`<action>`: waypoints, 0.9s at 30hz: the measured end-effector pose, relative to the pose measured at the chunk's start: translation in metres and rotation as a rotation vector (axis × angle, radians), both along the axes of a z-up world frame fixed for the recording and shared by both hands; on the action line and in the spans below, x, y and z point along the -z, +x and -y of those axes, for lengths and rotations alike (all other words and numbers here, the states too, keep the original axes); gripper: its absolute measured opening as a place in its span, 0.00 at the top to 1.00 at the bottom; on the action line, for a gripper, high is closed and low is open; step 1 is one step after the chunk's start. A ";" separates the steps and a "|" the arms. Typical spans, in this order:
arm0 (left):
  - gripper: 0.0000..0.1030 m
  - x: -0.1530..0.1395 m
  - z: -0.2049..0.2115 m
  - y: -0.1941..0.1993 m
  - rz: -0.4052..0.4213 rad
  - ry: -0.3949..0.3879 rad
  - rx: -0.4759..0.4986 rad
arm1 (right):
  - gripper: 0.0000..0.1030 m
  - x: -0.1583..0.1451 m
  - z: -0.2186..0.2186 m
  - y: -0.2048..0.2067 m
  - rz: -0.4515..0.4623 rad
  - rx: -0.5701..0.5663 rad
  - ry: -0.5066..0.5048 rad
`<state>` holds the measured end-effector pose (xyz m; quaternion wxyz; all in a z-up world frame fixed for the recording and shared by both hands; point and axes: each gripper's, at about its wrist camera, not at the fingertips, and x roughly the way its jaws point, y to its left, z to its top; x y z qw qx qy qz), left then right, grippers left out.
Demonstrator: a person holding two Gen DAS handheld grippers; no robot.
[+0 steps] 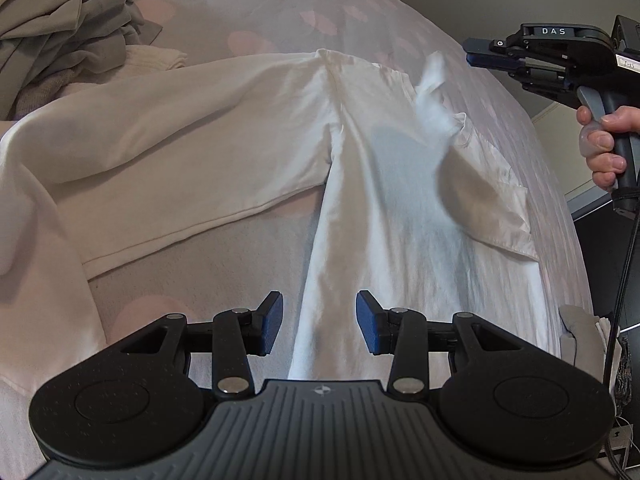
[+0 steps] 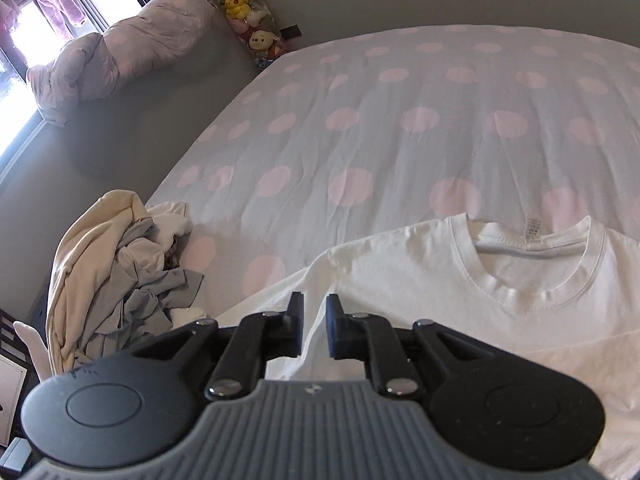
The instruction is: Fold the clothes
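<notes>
White T-shirt (image 2: pixel 460 280) spread flat on dotted bedsheet (image 2: pixel 380 128), front up, collar (image 2: pixel 532 256) toward far side of bed in right wrist view, long axis collar to hem. In left wrist view shirt (image 1: pixel 380 208) runs away from camera, sleeve (image 1: pixel 180 152) out to left, cloth rumpled at right edge.

Left gripper (image 1: pixel 319 322): fingers spread wide, nothing between, low over shirt.

Right gripper (image 2: pixel 314 330): narrow gap between fingers, shirt fabric in gap; pinched or not, cannot tell. Hand (image 1: pixel 604 140) on its handle.

Heap of clothes (image 2: pixel 120 276) at bed's left edge.
</notes>
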<state>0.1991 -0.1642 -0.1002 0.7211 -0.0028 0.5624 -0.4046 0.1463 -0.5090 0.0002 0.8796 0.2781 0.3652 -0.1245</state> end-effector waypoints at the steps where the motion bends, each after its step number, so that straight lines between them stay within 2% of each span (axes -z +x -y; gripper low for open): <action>1: 0.63 -0.001 0.003 0.001 0.004 0.002 0.002 | 0.86 0.003 0.000 -0.001 -0.001 -0.004 0.005; 9: 0.62 -0.011 0.035 0.007 0.054 0.001 0.035 | 0.80 0.018 0.028 -0.052 -0.010 0.046 0.018; 17: 0.61 -0.015 0.087 0.028 0.145 0.008 0.071 | 0.77 0.047 0.066 -0.153 -0.061 0.127 -0.052; 23: 0.60 -0.010 0.132 0.058 0.211 -0.014 0.064 | 0.76 0.058 0.125 -0.226 -0.111 0.286 -0.078; 24: 0.59 -0.007 0.140 0.062 0.223 -0.008 0.067 | 0.73 0.059 0.136 -0.236 -0.121 0.318 -0.091; 25: 0.59 -0.003 0.149 0.066 0.229 0.001 0.073 | 0.66 0.059 0.147 -0.244 -0.128 0.348 -0.104; 27: 0.59 0.007 0.164 0.072 0.240 0.030 0.083 | 0.64 0.061 0.170 -0.257 -0.144 0.397 -0.126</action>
